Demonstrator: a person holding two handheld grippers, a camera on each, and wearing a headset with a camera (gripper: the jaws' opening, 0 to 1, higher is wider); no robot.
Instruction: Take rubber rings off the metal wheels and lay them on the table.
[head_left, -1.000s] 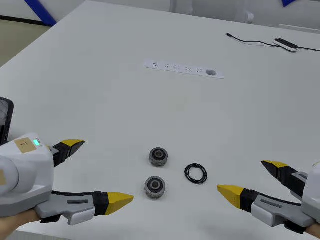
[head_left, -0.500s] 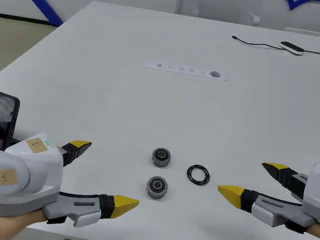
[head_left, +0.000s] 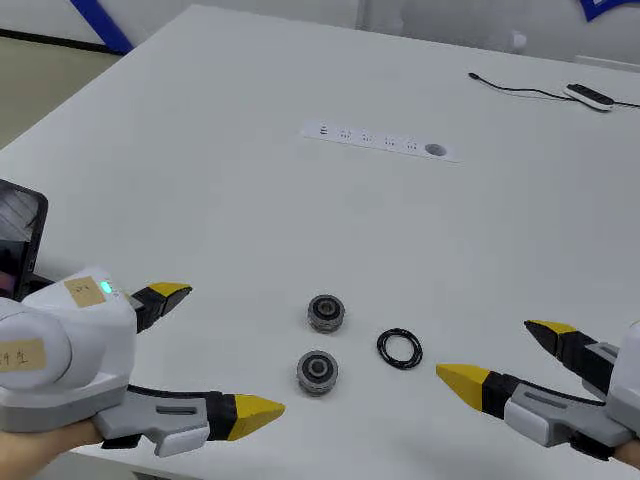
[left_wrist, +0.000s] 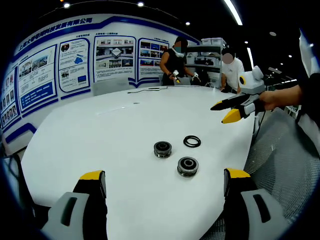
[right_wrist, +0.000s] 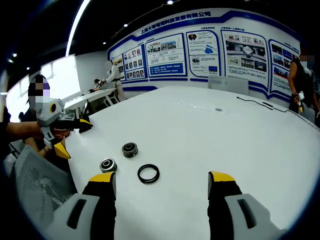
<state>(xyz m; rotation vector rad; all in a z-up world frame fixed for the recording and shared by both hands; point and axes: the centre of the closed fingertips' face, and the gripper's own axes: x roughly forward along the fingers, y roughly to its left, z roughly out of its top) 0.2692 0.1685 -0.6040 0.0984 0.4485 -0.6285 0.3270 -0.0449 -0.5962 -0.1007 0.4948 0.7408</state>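
Observation:
Two small metal wheels lie on the white table: one further off (head_left: 326, 312) (left_wrist: 162, 149) (right_wrist: 130, 149), one nearer the front edge (head_left: 317, 371) (left_wrist: 187, 166) (right_wrist: 107, 164). A loose black rubber ring (head_left: 399, 348) (left_wrist: 191, 141) (right_wrist: 148, 173) lies flat just right of them. My left gripper (head_left: 205, 355) (left_wrist: 162, 182) stands open at the front left, well left of the wheels, holding nothing. At the front right my right gripper (head_left: 500, 355) (right_wrist: 162, 180) is open too, to the right of the ring, with nothing between its jaws.
A white power strip (head_left: 380, 141) lies across the middle of the table (head_left: 250, 200). A black cable and a small remote-like device (head_left: 588, 95) sit at the far right. A dark screen (head_left: 18, 240) stands at the left edge. People stand beyond the table's far end (left_wrist: 176, 60).
The head camera has shifted slightly, so everything sits a little lower and to the right. The left gripper has edged rightward a bit. Wheels, ring and right gripper have not moved.

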